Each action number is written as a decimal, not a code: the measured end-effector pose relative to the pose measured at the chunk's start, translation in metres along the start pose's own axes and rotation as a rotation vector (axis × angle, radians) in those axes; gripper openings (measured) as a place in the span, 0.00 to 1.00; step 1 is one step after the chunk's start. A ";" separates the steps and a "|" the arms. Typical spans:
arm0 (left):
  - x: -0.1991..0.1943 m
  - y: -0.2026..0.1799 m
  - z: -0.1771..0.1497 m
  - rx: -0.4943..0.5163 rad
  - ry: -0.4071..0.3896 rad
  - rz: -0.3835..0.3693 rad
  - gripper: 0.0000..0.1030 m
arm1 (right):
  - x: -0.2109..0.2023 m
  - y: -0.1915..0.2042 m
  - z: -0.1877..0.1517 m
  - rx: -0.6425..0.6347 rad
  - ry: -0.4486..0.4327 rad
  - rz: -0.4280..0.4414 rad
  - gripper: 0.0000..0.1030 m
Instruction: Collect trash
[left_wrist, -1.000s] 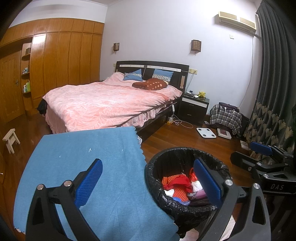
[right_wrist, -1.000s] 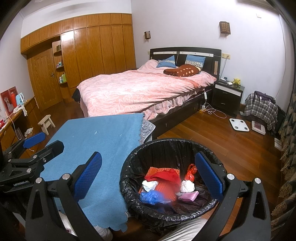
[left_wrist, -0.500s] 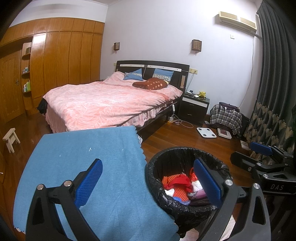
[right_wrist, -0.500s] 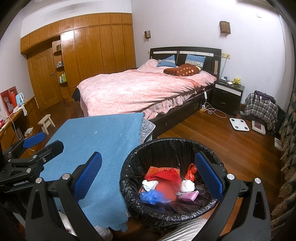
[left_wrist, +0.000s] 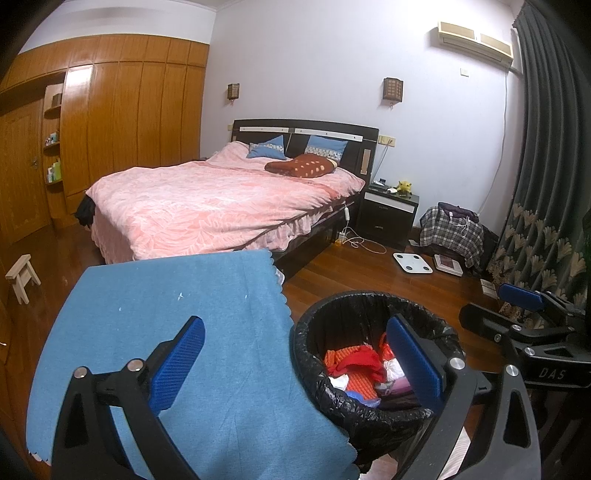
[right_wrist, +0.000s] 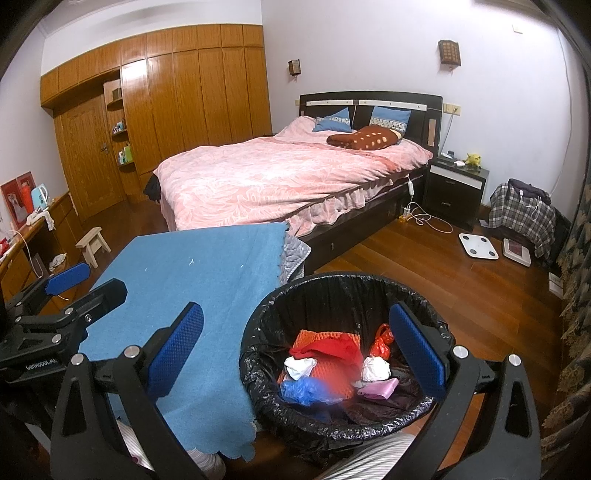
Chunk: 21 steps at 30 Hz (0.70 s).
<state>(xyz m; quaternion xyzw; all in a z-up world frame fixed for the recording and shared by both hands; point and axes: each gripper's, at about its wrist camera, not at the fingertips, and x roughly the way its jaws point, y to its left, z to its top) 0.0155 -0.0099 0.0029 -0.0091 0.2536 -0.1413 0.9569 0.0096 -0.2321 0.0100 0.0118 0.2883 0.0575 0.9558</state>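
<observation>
The bin (right_wrist: 347, 354), lined in black, sits at lower centre beside the blue-covered surface (right_wrist: 192, 280), holding red, white, blue and pink trash (right_wrist: 332, 365). The left gripper (left_wrist: 295, 365) and right gripper (right_wrist: 299, 347) hover with jaws released, grasping nothing.

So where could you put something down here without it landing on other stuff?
The blue cloth is bare across its whole top, from the bed to the trash bin. The wooden floor between bin and bathroom scale is also free. The bin is crowded with wrappers and wads.
</observation>
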 end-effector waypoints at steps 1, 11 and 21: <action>0.000 0.000 0.000 0.000 0.001 0.000 0.94 | 0.000 0.000 0.000 -0.001 0.000 0.000 0.95; -0.001 0.001 0.001 -0.003 0.003 -0.002 0.94 | 0.000 0.000 0.001 0.000 0.000 -0.001 0.95; -0.001 0.002 0.001 -0.001 0.003 0.000 0.94 | 0.000 0.000 0.003 0.000 0.002 0.001 0.95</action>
